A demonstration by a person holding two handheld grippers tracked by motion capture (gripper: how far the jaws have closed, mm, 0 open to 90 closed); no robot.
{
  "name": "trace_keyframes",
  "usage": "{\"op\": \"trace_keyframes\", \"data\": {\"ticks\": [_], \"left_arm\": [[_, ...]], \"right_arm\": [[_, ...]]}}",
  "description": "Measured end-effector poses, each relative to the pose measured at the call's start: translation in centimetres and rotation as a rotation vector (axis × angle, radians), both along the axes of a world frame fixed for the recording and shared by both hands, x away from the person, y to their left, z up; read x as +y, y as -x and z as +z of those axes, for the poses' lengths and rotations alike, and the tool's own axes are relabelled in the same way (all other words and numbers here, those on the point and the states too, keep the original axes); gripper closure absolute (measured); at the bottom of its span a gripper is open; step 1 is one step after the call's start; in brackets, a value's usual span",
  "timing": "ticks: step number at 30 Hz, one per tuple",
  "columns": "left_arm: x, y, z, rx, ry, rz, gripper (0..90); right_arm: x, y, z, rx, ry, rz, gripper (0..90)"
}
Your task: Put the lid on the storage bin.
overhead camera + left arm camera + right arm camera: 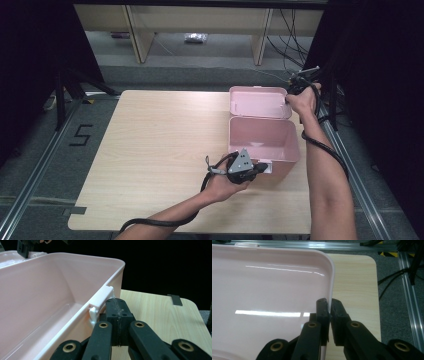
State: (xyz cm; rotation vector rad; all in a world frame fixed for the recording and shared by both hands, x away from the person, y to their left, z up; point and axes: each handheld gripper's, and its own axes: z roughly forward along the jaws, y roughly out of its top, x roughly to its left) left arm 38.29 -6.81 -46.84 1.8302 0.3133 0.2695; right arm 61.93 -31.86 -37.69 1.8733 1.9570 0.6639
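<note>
An open pink box (289, 146) stands on the right part of the table, its lid (260, 102) swung back behind it. My left gripper (263, 167) is at the box's front wall, its jaws shut. In the left gripper view the left gripper (116, 302) has its tips pressed up against the white latch (101, 302) on the box (37, 302), with nothing seen between the jaws. My right gripper (290, 95) is at the lid's far right corner. There the right gripper (328, 307) is shut on the lid's (274, 295) thin rim.
The light wooden table (160, 150) stretches bare to the left of the box. Metal rails (350, 165) and black cables (330, 150) run along its right side. A "5" (80, 135) is marked on the floor at left. Wooden furniture legs (137, 40) stand beyond.
</note>
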Motion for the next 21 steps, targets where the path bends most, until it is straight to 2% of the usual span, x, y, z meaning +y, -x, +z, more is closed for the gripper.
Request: {"op": "trace_keyframes", "data": {"ticks": [2, 4, 5, 7, 9, 10, 11, 13, 14, 15, 16, 19, 20, 21], "left_arm": [[0.0, 0.0, 0.0, 0.003, 0.001, 0.000, 89.8], [0.0, 0.1, 0.0, -0.001, 0.000, 0.002, 89.8], [0.0, 0.1, 0.0, 0.000, -0.001, 0.003, 89.8], [0.0, 0.1, 0.0, 0.002, -0.002, 0.004, 89.8], [0.0, 0.1, 0.0, 0.000, -0.002, 0.001, 89.9], [0.0, 0.1, 0.0, 0.001, -0.002, 0.001, 89.9], [0.0, 0.1, 0.0, 0.000, -0.004, 0.001, 89.9], [0.0, 0.1, 0.0, 0.000, -0.006, 0.001, 89.9], [0.0, 0.1, 0.0, 0.001, -0.006, 0.002, 89.9], [0.0, 0.1, 0.0, 0.002, -0.006, 0.002, 89.9], [0.0, 0.1, 0.0, 0.002, -0.007, 0.002, 89.9], [0.0, 0.1, 0.1, 0.002, -0.012, 0.002, 89.9], [0.0, 0.1, 0.0, 0.004, -0.010, 0.003, 89.9], [0.0, 0.1, 0.0, 0.003, -0.011, 0.003, 89.9]], "right_arm": [[-0.2, 0.0, 0.2, -0.014, 0.028, 0.031, 86.9], [0.0, 0.1, 0.2, -0.014, 0.018, 0.025, 87.0], [0.3, 0.2, 0.3, 0.001, -0.010, -0.005, 87.0], [0.0, 0.1, 0.3, -0.024, 0.019, 0.029, 87.1], [0.0, 0.2, 0.5, -0.024, 0.015, 0.026, 87.2], [0.2, 0.4, 0.6, -0.012, -0.004, -0.001, 87.2], [0.0, 0.3, 0.6, -0.033, 0.019, 0.029, 87.2], [0.0, 0.5, 0.8, -0.039, 0.015, 0.025, 87.4], [0.2, 0.5, 0.9, -0.035, -0.006, 0.000, 87.4], [0.2, 0.6, 1.1, -0.028, -0.001, 0.003, 87.5], [0.1, 0.5, 1.1, -0.049, 0.005, 0.014, 87.6], [0.2, 0.6, 1.5, -0.057, 0.012, 0.021, 87.7], [0.3, 0.7, 1.4, -0.072, 0.006, 0.010, 87.7], [0.1, 0.7, 1.6, -0.081, 0.024, 0.035, 87.8]]}}
